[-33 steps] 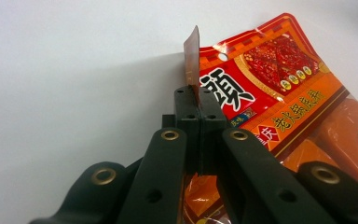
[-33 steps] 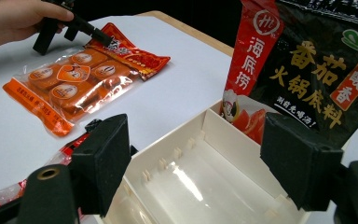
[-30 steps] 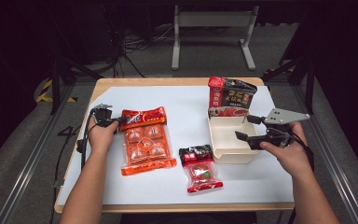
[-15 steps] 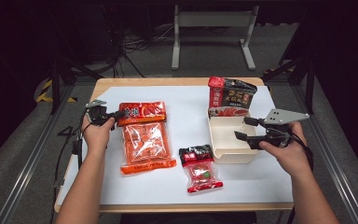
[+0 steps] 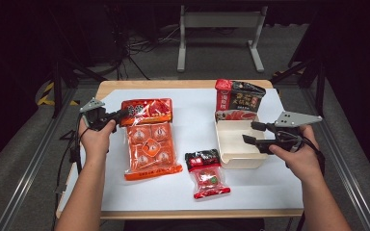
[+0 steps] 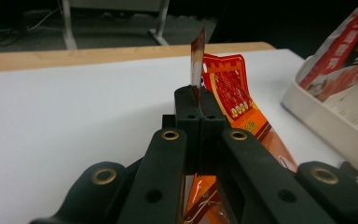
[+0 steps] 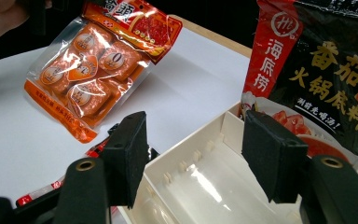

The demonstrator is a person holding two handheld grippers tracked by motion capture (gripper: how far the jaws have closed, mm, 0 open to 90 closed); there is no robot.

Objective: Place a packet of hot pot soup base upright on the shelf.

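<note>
As we read the desk point(image 5: 183, 192) from its near edge outward: small red packet point(image 5: 206, 173); then our left hand-held gripper point(image 5: 117, 115), jaws closed on the top corner of the orange snack bag point(image 5: 150, 144), whose long axis runs toward us; right hand-held gripper point(image 5: 251, 133) open, empty, over the white tray point(image 5: 236, 159), rightward of the bag; farthest, dark sauce pouch point(image 5: 238, 98).

Orange snack pack point(image 5: 150, 144) with a red printed header and clear windows over round orange pieces; small red packet point(image 5: 206, 174) with a black top; black sauce pouch point(image 5: 238, 100) with a red side band and yellow characters; cream tray point(image 5: 236, 159); white counter point(image 5: 192, 120) edged in pale wood
</note>
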